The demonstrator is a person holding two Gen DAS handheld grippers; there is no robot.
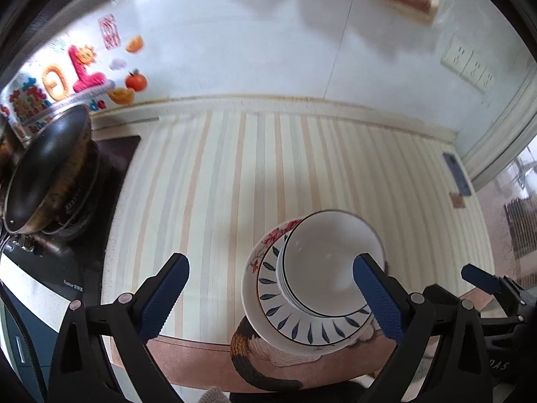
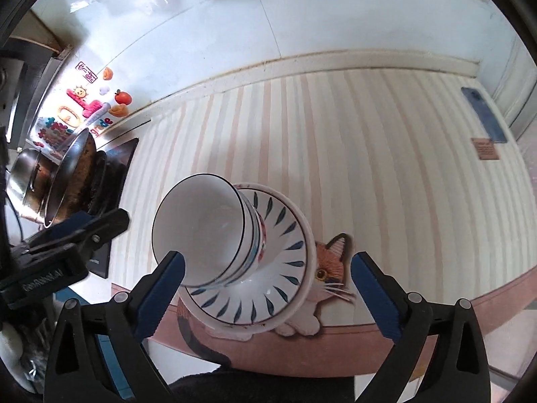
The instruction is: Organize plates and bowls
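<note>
A stack of white bowls (image 1: 330, 262) stands nested on a blue-leaf plate (image 1: 302, 329), which rests on a red-flower plate (image 1: 265, 248), at the near edge of the striped mat (image 1: 235, 174). The same stack shows in the right wrist view: bowls (image 2: 201, 231), leaf plate (image 2: 268, 285). My left gripper (image 1: 272, 295) is open and empty, just before the stack, its right finger (image 1: 376, 299) in front of the bowls. My right gripper (image 2: 268, 292) is open and empty, its jaws standing either side of the stack. The right gripper's finger (image 1: 480, 278) shows at the right of the left wrist view.
A dark wok (image 1: 47, 164) sits on a stove at the left, with a metal pot (image 2: 27, 171) behind it. A tiled wall with stickers (image 1: 80, 67) stands behind. A phone (image 2: 483, 114) and a small brown card (image 2: 485, 149) lie far right. A cat-shaped mat (image 2: 329, 268) lies under the plates.
</note>
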